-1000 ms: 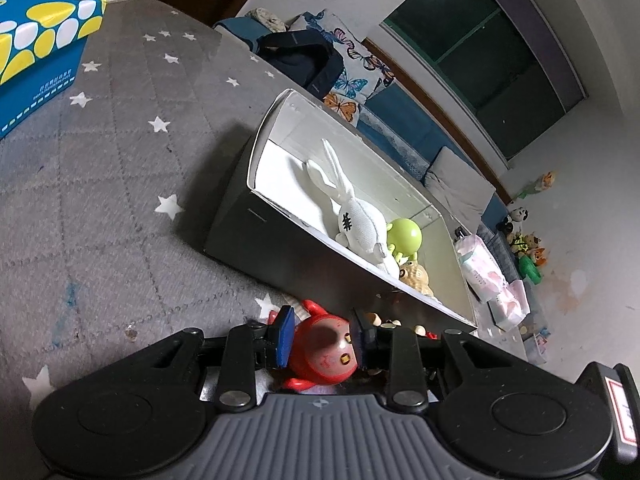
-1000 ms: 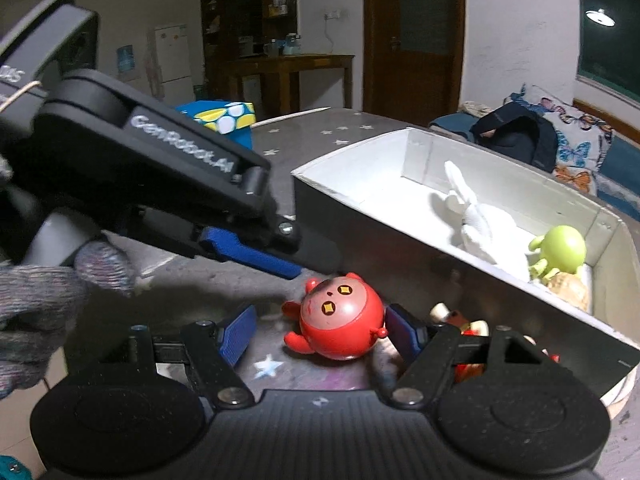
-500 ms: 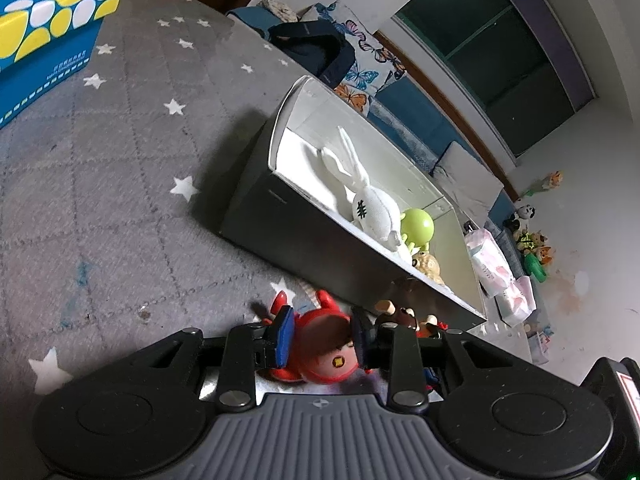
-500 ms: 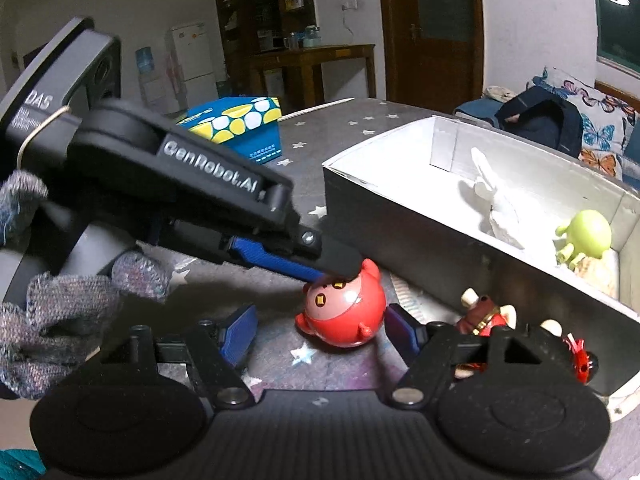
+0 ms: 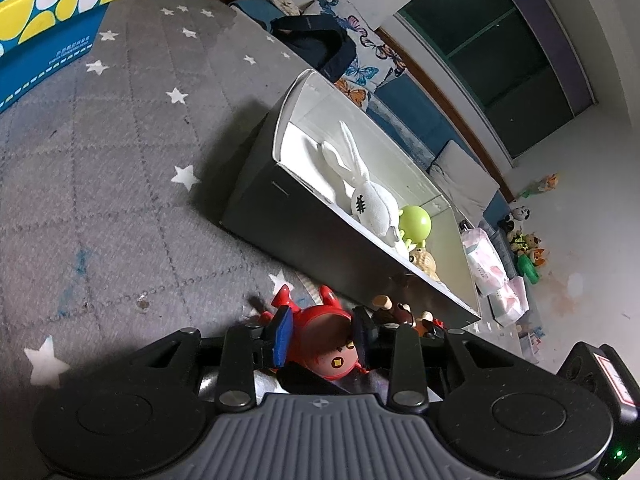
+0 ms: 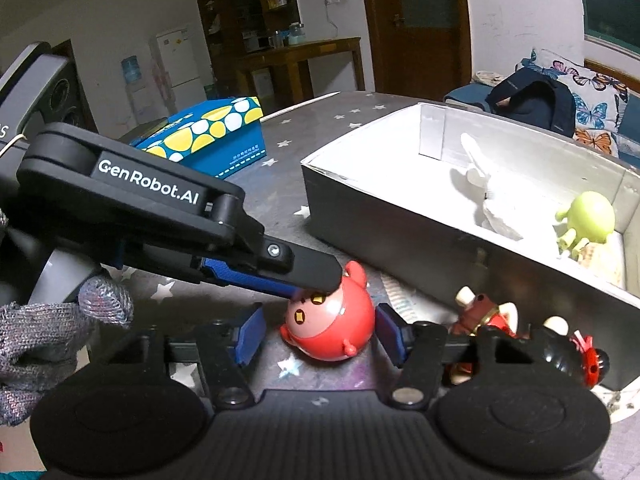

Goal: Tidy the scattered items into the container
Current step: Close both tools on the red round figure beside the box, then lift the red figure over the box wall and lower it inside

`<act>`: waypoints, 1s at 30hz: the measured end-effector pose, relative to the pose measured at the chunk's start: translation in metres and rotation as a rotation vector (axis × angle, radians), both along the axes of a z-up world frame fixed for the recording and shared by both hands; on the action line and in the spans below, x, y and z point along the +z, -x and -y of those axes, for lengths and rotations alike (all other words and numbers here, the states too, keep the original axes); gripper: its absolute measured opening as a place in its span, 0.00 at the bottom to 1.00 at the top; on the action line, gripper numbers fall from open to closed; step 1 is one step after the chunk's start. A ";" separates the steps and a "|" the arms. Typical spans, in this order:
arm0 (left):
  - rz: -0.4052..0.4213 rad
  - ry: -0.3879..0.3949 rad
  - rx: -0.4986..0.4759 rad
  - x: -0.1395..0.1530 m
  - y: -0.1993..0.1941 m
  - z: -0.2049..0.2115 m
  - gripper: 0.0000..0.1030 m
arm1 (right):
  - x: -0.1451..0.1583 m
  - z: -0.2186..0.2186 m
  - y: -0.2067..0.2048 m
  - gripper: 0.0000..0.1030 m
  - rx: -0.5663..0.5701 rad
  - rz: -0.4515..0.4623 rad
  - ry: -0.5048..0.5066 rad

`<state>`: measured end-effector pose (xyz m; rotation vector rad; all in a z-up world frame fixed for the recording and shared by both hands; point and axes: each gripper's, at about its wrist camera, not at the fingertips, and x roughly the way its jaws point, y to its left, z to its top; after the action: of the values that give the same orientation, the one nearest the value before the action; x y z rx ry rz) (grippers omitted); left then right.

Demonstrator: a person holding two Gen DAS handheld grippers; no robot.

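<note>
A round red toy [image 5: 326, 342] sits between the blue pads of my left gripper [image 5: 320, 334], which is shut on it just above the grey star cloth. In the right wrist view the same red toy [image 6: 330, 330] lies between the spread fingers of my open right gripper [image 6: 318, 334], with the left gripper [image 6: 280, 268] reaching in from the left onto it. The open box [image 5: 304, 224] [image 6: 400, 216] holds a white rabbit [image 5: 364, 196], a green figure [image 5: 416, 222] and a tan toy [image 5: 424, 260]. A brown figure [image 6: 484, 312] and a black-red toy [image 6: 576, 356] lie beside the box.
A blue and yellow carton [image 5: 44, 24] [image 6: 212, 136] stands at the far left of the table. A dark backpack [image 6: 532, 100] and butterfly cushions lie behind the box. Tissue packs [image 5: 488, 264] sit past the box's far end.
The left gripper has tilted the red toy and drawn it back from the box. The right gripper has stayed open around it and pulled back slightly.
</note>
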<state>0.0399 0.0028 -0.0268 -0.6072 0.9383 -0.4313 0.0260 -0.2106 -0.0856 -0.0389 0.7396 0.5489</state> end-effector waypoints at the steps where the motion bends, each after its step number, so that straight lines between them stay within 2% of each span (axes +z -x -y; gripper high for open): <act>1: -0.006 0.005 0.004 0.000 0.000 -0.001 0.34 | 0.000 -0.001 0.000 0.56 -0.004 0.000 -0.001; 9: -0.040 0.055 0.023 -0.009 -0.002 -0.009 0.40 | -0.001 -0.002 -0.001 0.48 -0.008 -0.020 -0.002; 21: -0.035 0.052 0.010 -0.007 -0.001 -0.008 0.40 | -0.003 -0.001 0.000 0.47 -0.020 -0.023 -0.009; 26: 0.000 0.043 -0.006 0.007 0.005 -0.003 0.39 | 0.005 0.003 0.008 0.47 -0.031 0.003 -0.022; 30: 0.057 0.055 -0.023 0.029 0.008 0.003 0.39 | 0.023 0.008 0.015 0.47 -0.039 0.063 -0.024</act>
<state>0.0323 -0.0001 0.0024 -0.6308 0.8820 -0.4940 0.0111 -0.2187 -0.0624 -0.0195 0.6711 0.5165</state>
